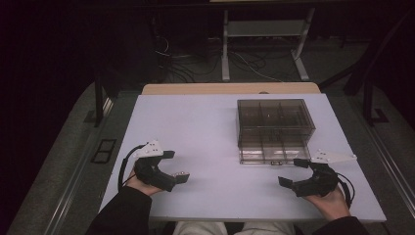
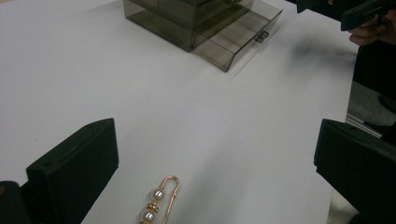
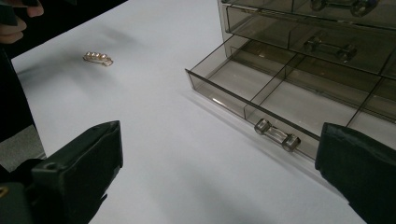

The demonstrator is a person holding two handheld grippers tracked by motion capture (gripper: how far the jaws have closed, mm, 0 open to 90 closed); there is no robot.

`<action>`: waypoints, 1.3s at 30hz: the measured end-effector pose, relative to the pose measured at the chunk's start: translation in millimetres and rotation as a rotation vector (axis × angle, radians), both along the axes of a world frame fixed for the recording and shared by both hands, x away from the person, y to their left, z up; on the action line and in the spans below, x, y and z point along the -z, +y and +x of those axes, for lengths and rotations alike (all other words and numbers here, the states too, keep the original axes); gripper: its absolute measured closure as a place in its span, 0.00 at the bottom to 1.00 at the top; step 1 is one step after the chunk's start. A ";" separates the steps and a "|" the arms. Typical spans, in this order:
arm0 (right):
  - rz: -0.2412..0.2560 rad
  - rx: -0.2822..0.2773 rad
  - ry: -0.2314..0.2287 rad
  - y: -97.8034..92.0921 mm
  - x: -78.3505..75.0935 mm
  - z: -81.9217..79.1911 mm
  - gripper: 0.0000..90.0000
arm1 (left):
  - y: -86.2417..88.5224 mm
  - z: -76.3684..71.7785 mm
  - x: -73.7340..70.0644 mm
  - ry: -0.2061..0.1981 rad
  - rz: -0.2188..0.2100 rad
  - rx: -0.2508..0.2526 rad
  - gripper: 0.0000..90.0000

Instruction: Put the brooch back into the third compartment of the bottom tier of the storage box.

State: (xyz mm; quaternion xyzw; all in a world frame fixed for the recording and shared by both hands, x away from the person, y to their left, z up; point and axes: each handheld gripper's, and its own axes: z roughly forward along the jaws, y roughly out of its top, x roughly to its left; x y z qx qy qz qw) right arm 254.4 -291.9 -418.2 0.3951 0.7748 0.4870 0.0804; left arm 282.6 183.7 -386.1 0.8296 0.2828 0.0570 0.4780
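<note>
The step in hand looked like the reach for the pearl pin [image 2: 158, 203], with stowing it in the open drawer [image 3: 261, 100] of the smoky plastic organizer [image 1: 274, 128] seemingly still ahead. Nearest, at about seven o'clock on the white table [image 1: 205, 122], the left gripper [image 1: 178, 166] hovered with its jaws spread wide and nothing between them; in the left gripper view the pin lay flat on the table just ahead, between the two jaws but touching neither. At about five o'clock the right gripper [image 1: 293, 172] was likewise wide open and empty, close beside the drawer front and its clear handle [image 3: 277, 135] without touching it. Farther off, near two o'clock, stood the organizer, its bottom drawer pulled out toward the person, its compartments apparently bare. The next move would likely call for lowering the left jaws around the pin and closing gently, since so flat and thin a piece could slip.
</note>
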 end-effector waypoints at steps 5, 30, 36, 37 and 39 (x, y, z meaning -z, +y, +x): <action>-0.001 -0.002 0.000 0.1 0.1 -0.2 0.00 | 2.0 2.4 -1.2 0.006 0.025 0.002 0.00; -0.017 -0.014 0.005 2.0 1.1 -0.2 0.00 | 13.1 18.6 8.2 0.052 0.167 0.000 0.00; -0.021 -0.016 0.009 2.4 1.1 -0.2 0.00 | 12.1 23.5 11.4 0.070 0.210 0.012 0.00; -0.021 -0.016 0.009 2.4 1.1 -0.2 0.00 | 11.7 24.0 12.0 0.073 0.213 0.011 0.00; -0.021 -0.015 0.009 2.3 1.2 -0.1 0.00 | 11.4 25.7 12.9 0.074 0.227 0.021 0.00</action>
